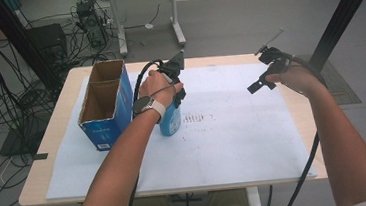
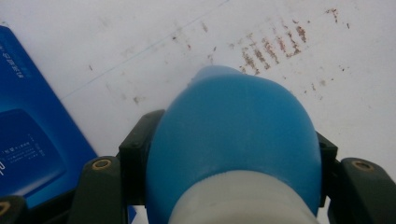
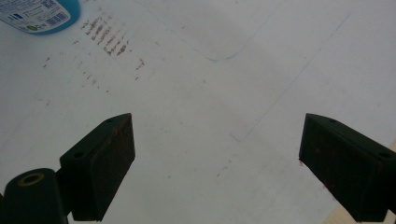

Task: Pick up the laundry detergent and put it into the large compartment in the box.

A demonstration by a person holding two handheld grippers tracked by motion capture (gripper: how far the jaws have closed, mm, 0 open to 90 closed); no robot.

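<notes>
Two grippers are over the bench (image 1: 277, 170). The left gripper (image 1: 174, 91) has its fingers (image 2: 135, 151) clamped on the sides of a blue bottle (image 1: 170, 120), which stands upright on the white sheet (image 1: 235, 143) just beside an open blue box (image 1: 105, 106), next to a patch of brown marks (image 1: 197, 118). The right gripper (image 1: 265, 79) hangs above the sheet's far right part, well apart from the bottle, its fingers (image 3: 100, 161) spread wide with nothing between them.
</notes>
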